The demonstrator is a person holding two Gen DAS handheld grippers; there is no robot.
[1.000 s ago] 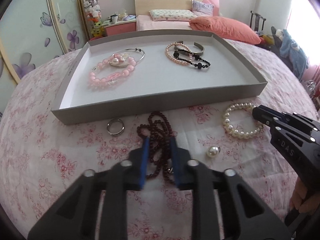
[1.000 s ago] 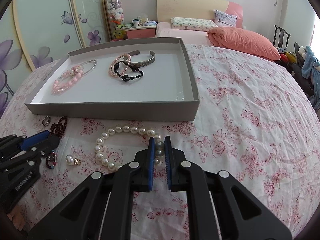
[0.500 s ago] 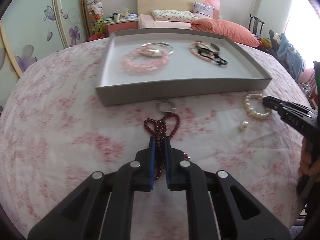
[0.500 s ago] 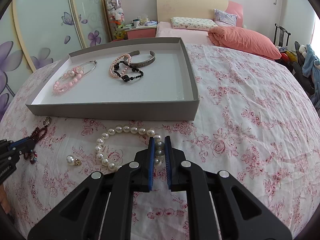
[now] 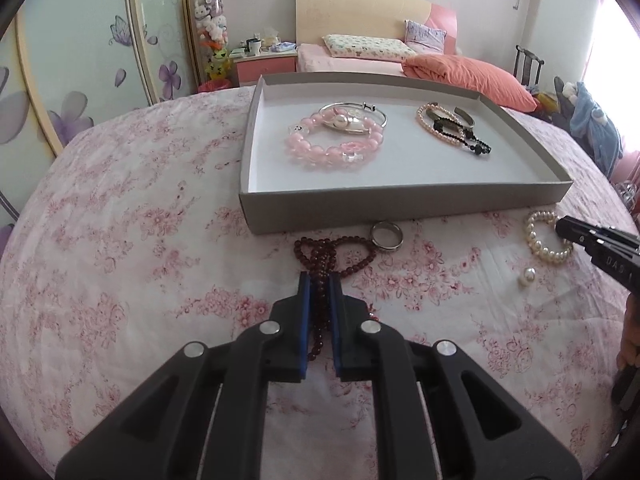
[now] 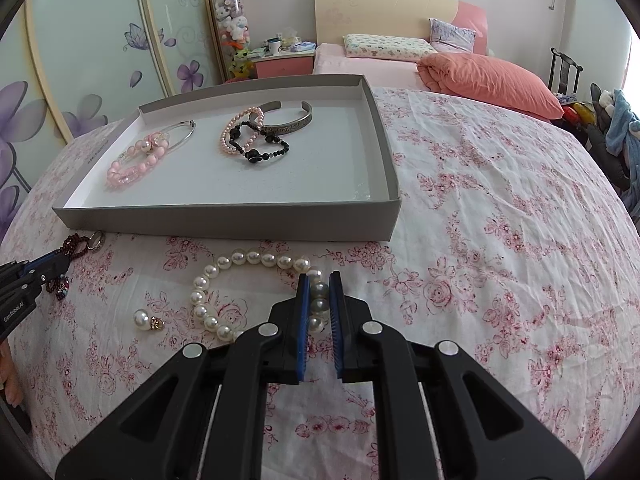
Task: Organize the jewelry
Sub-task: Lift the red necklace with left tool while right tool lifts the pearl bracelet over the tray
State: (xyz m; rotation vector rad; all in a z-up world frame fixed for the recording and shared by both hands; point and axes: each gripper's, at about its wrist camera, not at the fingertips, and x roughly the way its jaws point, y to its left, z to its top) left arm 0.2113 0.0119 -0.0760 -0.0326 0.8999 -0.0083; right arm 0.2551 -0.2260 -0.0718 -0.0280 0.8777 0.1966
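A grey tray (image 5: 400, 200) (image 6: 224, 220) on the floral bedspread holds a pink bead bracelet (image 5: 332, 148), a silver bangle (image 5: 372, 114), a black bead bracelet (image 6: 260, 148) and a metal cuff (image 6: 292, 118). In front of it lie a dark red bead string (image 5: 332, 256), a silver ring (image 5: 386, 234), a white pearl bracelet (image 6: 240, 284) and a pearl earring (image 6: 144, 317). My left gripper (image 5: 319, 280) is shut on the dark red bead string. My right gripper (image 6: 319, 280) is shut on the pearl bracelet, which rests on the cloth.
The right gripper shows in the left wrist view (image 5: 592, 240) beside the pearl bracelet (image 5: 544, 236). The left gripper shows at the left edge of the right wrist view (image 6: 36, 272). Behind the tray are pillows (image 6: 488, 76) and a nightstand (image 6: 284, 64).
My left gripper closed on the dark red bead string and dragged it left, then drifted back so the tray sits more centred. My right gripper stayed still on the pearls.
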